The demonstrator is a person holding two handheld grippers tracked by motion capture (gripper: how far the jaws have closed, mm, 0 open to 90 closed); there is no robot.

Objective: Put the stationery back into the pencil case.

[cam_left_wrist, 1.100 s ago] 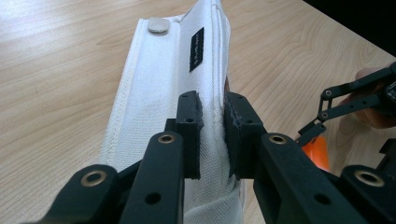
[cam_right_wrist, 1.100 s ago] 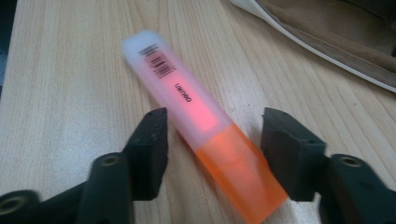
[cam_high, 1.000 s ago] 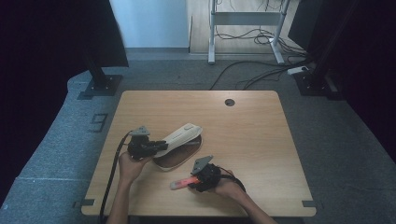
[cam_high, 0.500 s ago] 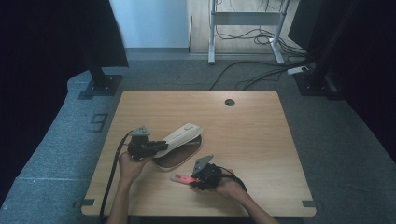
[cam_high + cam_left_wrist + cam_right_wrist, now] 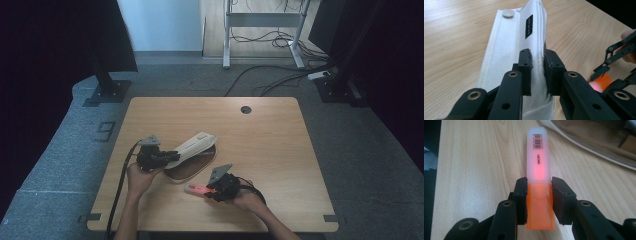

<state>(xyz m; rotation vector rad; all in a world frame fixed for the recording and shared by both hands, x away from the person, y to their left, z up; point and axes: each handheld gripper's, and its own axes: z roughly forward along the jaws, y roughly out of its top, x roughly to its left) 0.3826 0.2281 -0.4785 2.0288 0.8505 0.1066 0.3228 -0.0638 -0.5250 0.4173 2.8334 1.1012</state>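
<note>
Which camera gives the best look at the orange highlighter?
The right gripper view: the highlighter fills the centre, barcode readable, pinched at its orange end by the right gripper. The high view shows it small; the left gripper view catches an orange glimpse.

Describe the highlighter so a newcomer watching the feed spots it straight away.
Start at the wooden table and go to its near edge, right of the white fabric pouch. There the right gripper clamps the highlighter: a flat orange pen with a frosted barcoded cap, the brightest item there.
</note>
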